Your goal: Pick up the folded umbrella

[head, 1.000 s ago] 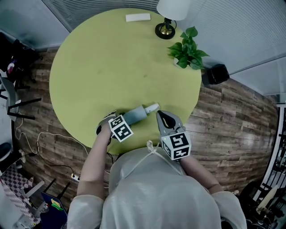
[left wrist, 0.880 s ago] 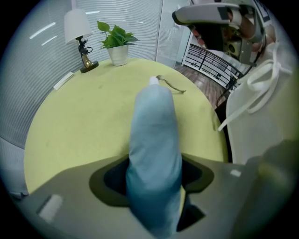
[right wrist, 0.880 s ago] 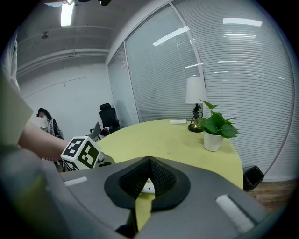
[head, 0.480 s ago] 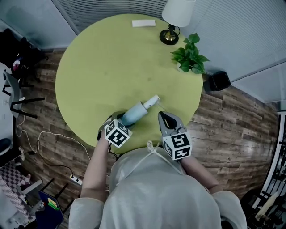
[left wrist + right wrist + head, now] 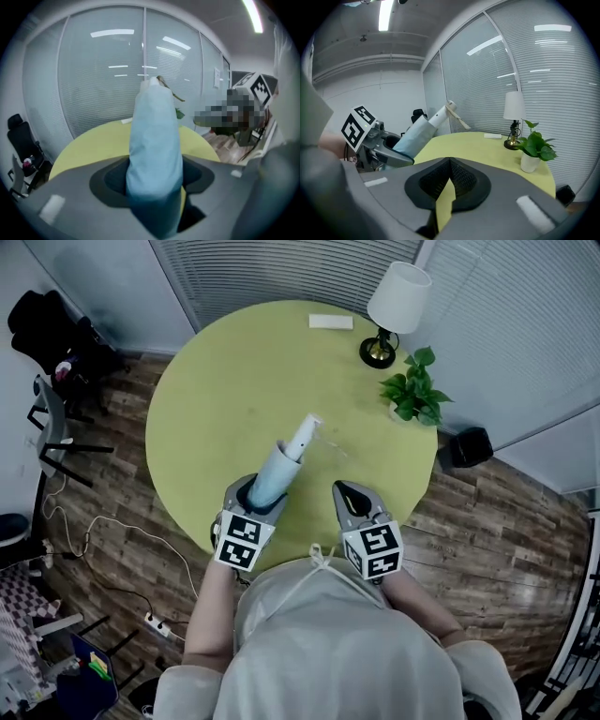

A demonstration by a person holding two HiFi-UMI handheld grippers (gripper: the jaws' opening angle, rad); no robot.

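**Umbrella up, clear of the worktop**

A person stands at a round yellow-green worktop point(image 5: 225, 381) w/ the pale-blue folded umbrella point(image 5: 279, 465) clamped in the left tongs point(image 5: 249, 495). The pads press on both sides of the fabric sleeve near its lower end. The rest slants up and away, white handle end and loose strap topmost. In the right gripper view the umbrella hangs in the air above the worktop, touching nothing but those tongs.

The right tongs point(image 5: 345, 491) hover just beside, tips together, nothing between them.

At the far edge, well apart from the action: a white-shaded table lamp on a dark base point(image 5: 394, 310), a small green potted plant point(image 5: 412, 397) and a flat white rectangular object point(image 5: 331, 322).

The pick-up looks all but done; what counts now, by my reading, is the hold. The grip sits low, so most of the length hangs out in front and the smooth sleeve could slide or pivot between the pads. Best approach: keep the squeeze even, avoid quick wrist turns, and bring the free end no lower. If it sags, the right tongs are near enough to steady the shaft approx. midway. There's ample room before the lamp and plant.
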